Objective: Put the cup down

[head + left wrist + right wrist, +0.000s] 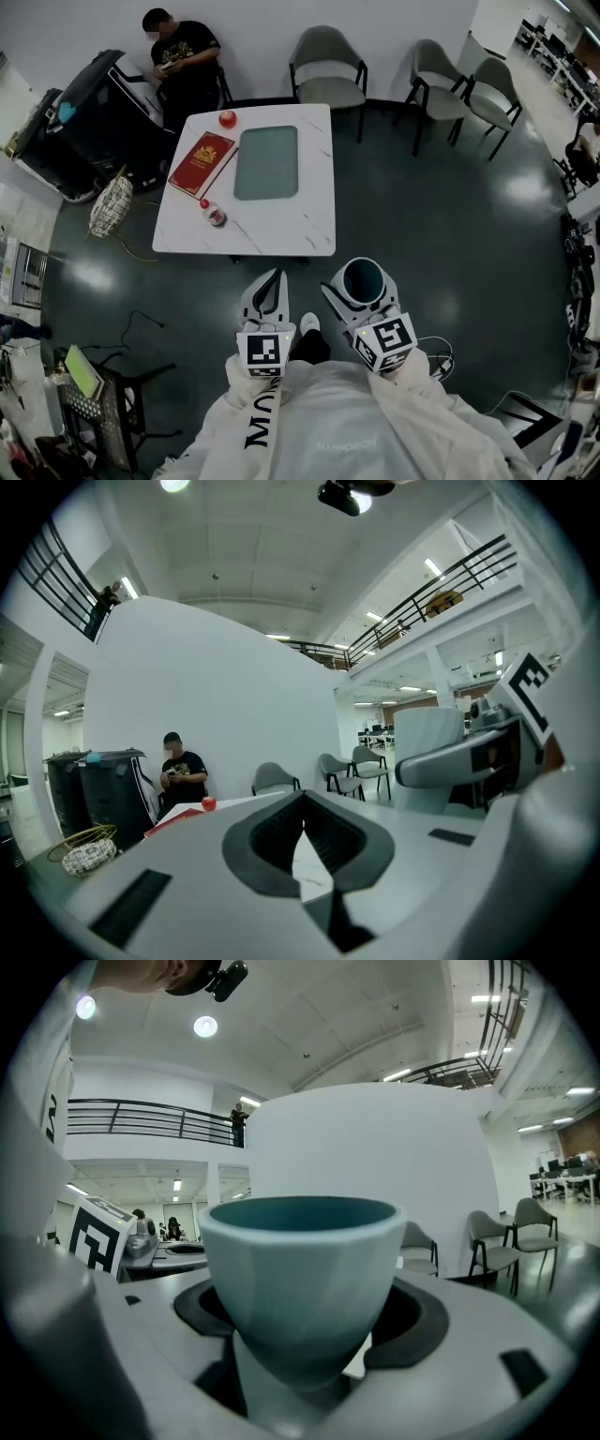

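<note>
A pale grey-blue cup with a dark teal inside stands upright between the jaws of my right gripper, which is shut on its lower body. In the right gripper view the cup fills the middle, and the right gripper holds it by the tapered base. My left gripper hangs beside it, shut with nothing in it; in the left gripper view the left gripper shows its tips meeting. Both are held over dark floor, short of the white marble table.
On the table lie a teal mat, a red book, a red apple and a small bottle. A seated person is behind the table. Grey chairs line the wall. A woven bag sits left of the table.
</note>
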`<action>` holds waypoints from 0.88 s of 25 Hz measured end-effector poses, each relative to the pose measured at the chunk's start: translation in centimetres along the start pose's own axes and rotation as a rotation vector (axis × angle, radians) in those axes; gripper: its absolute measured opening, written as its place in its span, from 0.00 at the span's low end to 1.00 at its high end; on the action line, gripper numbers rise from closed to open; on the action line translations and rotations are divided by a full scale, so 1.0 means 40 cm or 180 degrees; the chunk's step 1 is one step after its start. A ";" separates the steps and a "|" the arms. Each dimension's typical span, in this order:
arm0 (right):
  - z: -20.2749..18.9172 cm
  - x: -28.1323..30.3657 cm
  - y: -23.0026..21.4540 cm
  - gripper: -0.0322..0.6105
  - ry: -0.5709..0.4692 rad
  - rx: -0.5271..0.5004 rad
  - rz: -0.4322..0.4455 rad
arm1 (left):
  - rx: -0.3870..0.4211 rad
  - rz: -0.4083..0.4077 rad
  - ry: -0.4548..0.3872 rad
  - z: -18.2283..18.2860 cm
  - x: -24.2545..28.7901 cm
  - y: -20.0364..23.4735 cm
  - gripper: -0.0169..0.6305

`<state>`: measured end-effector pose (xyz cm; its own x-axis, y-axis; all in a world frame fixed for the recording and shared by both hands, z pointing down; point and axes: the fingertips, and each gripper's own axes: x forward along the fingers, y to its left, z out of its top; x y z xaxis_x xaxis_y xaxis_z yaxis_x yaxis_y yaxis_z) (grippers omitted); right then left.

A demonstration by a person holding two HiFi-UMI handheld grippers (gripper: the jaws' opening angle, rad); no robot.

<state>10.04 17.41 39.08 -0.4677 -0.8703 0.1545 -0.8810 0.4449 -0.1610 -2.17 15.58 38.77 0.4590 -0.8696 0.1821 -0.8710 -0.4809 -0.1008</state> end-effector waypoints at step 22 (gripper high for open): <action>0.053 0.359 0.043 0.63 0.0142 -0.0221 0.0131 | -0.0136 0.0060 -0.0124 0.002 0.191 0.314 0.04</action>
<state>1.96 5.23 38.93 -0.5051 -0.8413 0.1928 -0.8630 0.4951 -0.1005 -9.58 2.90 38.81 0.4482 -0.8825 0.1423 -0.8858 -0.4598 -0.0619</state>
